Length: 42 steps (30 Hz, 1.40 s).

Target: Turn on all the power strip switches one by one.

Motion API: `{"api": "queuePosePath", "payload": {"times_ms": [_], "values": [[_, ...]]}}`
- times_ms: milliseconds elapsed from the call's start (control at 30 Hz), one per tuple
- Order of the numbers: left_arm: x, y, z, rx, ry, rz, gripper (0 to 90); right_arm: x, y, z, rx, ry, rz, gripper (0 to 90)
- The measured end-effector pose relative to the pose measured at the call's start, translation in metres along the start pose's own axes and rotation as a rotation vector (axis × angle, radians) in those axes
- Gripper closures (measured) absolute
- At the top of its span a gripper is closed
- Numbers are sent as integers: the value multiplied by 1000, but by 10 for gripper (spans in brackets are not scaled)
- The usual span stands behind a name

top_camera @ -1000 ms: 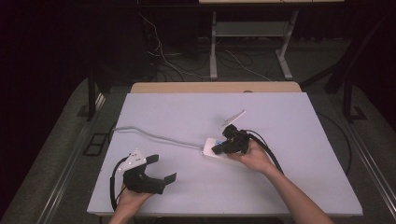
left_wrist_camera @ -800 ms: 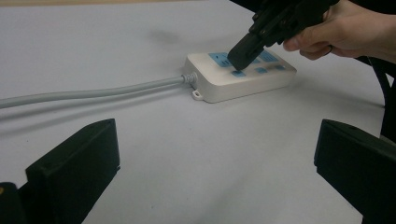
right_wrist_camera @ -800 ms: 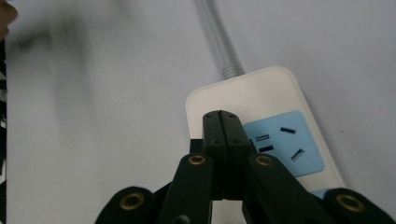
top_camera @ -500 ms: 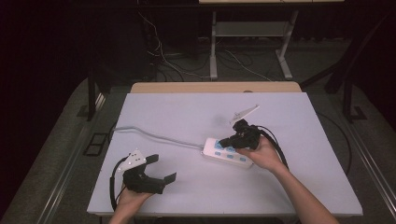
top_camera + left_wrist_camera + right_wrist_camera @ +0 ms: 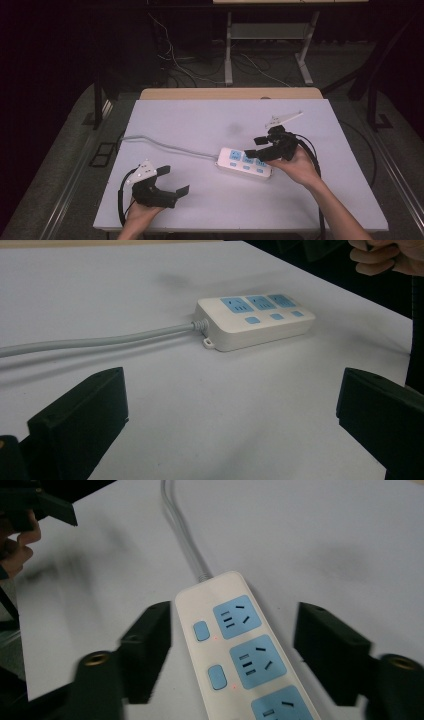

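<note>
A dim room surrounds a pale table (image 5: 200, 120), with cables and a desk frame on the floor beyond its far edge.

Nearest the person, at about seven o'clock on the table in the high view, the left gripper (image 5: 172, 181) rests low with its jaws spread wide and nothing between them; in its own view the two black pads frame bare tabletop.

Farther in, just right of centre at about four o'clock, lies the power strip (image 5: 245, 162), flat on the surface, sockets up, its grey cord (image 5: 165, 145) running off toward nine o'clock and over the left edge.

At the strip's far right end the right gripper (image 5: 256, 148) hovers over it. Its jaws have just been opening, and in the right gripper view they stand apart on either side of the white body, pads clear of it.

The strip looks like rigid, smooth plastic, fairly light, so likely to slide on this slick surface rather than tip. The stiff cord will probably drag and swing it round. The narrow long sides, near the middle, seem the best place to pinch; the rounded ends and the cord's strain relief (image 5: 200, 324) offer poorer purchase.
</note>
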<state>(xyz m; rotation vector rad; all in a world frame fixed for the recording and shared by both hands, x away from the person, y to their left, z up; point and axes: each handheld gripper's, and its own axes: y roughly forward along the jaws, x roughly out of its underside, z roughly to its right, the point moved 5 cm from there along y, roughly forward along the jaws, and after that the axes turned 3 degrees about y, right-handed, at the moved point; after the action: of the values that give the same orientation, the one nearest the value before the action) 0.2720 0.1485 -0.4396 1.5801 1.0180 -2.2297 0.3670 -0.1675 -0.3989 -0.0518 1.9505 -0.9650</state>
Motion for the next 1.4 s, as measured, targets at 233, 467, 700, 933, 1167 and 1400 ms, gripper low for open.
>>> {"api": "queuePosePath", "payload": {"times_ms": [233, 467, 700, 933, 1167, 1400], "values": [[0, 0, 0, -3, -3, 5, 0, 15, -23, 1, 46, 54, 50, 4], [0, 0, 0, -5, -4, 2, 0, 40, -42, 3, 45, 97, 81, 4], [0, 1, 0, -6, -3, -2, 0, 66, -56, 9, 59, 147, 112, 4], [1, 1, -2, -13, -6, -5, 0, 93, -64, 6, 90, 177, 146, 5], [2, 1, -5, -20, -10, -8, 0, 117, -67, 3, 114, 198, 159, 5], [2, 2, -6, -19, -11, -13, 0, 130, -68, 0, 113, 202, 174, 5]]}}
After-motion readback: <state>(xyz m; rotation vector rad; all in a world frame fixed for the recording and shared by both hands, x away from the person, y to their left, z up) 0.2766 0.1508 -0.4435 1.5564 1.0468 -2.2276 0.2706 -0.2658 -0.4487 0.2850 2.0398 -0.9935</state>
